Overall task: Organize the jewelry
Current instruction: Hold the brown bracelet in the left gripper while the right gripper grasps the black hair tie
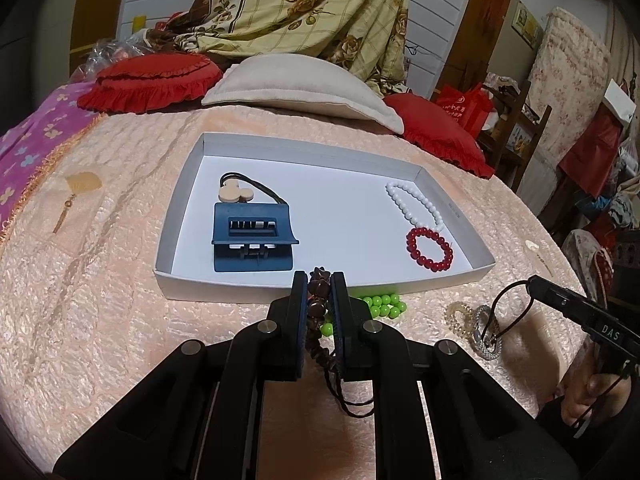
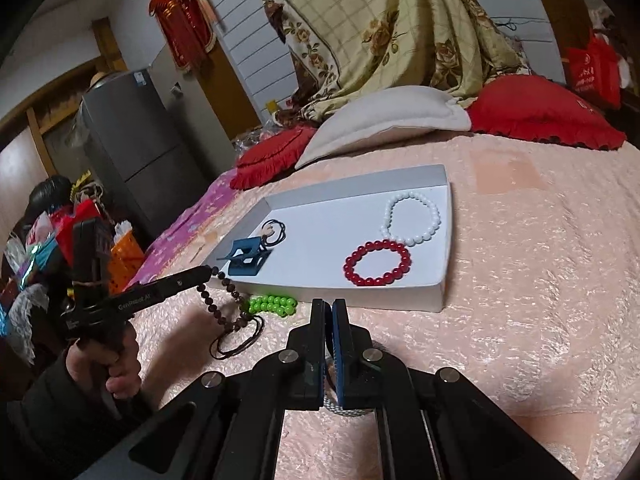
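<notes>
While both grippers hang low over the pink bedspread [image 1: 120, 280], the left gripper [image 1: 319, 280] has its jaws clamped on a dark brown bead strand [image 1: 318, 308]; in the right wrist view that strand [image 2: 224, 284] droops from the tip w/ its cord looped on the cover below. Just ahead of the left gripper sits the white tray [image 1: 280, 144], its near wall nearly under the fingertips. Green beads [image 1: 380, 306] lie on the cover just beside the tips, between gripper & tray wall. Inside the tray: blue hair clip [image 1: 252, 236] ahead-left w/ a beige pendant on a cord [image 1: 234, 194] just beyond it; red bead bracelet [image 1: 430, 248] ahead-right, touching the white bead bracelet [image 1: 416, 204] behind it. The right gripper [image 2: 331, 312] is closed, jaws pinched together; a black cord loop [image 1: 506, 308] hangs from its tip, and a silver ring piece [image 1: 486, 334] lies beneath, next to a clear coil hair tie [image 1: 458, 316]. Whether the loop is attached to the ring: can't tell.
</notes>
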A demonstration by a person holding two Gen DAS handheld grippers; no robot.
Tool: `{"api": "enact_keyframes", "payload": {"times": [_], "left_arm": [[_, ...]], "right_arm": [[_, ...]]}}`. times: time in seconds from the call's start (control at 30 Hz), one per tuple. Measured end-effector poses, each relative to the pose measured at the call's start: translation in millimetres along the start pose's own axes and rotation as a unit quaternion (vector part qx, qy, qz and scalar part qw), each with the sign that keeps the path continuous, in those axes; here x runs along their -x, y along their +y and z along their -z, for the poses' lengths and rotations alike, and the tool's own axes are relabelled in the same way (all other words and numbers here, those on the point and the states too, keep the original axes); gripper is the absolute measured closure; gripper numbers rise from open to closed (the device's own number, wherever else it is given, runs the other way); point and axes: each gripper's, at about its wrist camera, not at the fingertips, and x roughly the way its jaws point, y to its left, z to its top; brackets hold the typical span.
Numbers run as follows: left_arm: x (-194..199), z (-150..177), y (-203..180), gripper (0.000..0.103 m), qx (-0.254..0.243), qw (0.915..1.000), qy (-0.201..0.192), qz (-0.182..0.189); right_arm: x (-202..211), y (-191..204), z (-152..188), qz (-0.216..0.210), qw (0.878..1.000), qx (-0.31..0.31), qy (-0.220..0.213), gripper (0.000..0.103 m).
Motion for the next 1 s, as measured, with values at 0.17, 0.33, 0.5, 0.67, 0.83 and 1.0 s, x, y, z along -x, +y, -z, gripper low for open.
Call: {"api": "enact_keyframes", "payload": {"times": [0.17, 0.33, 0.5, 0.67, 0.83, 1.0], "left_arm": [[-3.2, 1.7, -2.1, 0.093, -0.001, 0.9998, 0.009, -0.015], [-5.9, 4.6, -1.5, 0.093, -0.004, 0.9986, 0.022, -0.048], [-7.4, 8.6, 2.1, 0.093, -0.004, 0.9966, 0.035, -0.075], [-11.2, 10.3, 1.8, 0.093, 0.000, 0.9948, 0.043, -0.093], [-15.0, 11.7, 0.2, 0.093, -0.001, 0.9934, 0.053, -0.101], [-19.7, 14.3, -0.2, 0.093, -0.004, 0.9919, 0.062, -0.111]], "right_arm": [[-1.1, 6.7, 1.4, 0.004, 1.000, 0.015, 0.002, 0.100], [-9.5, 14.8, 2.3, 0.036, 0.999, 0.033, 0.014, 0.100], [-19.1, 17.6, 3.6, 0.084, 0.994, 0.058, 0.029, 0.100], [-21.6, 23.9, 4.9, 0.102, 0.992, 0.074, 0.026, 0.100], [-22.1, 26.8, 5.3, 0.103, 0.991, 0.076, 0.023, 0.100], [-25.8, 26.4, 6.2, 0.097, 0.992, 0.072, 0.035, 0.100]]}}
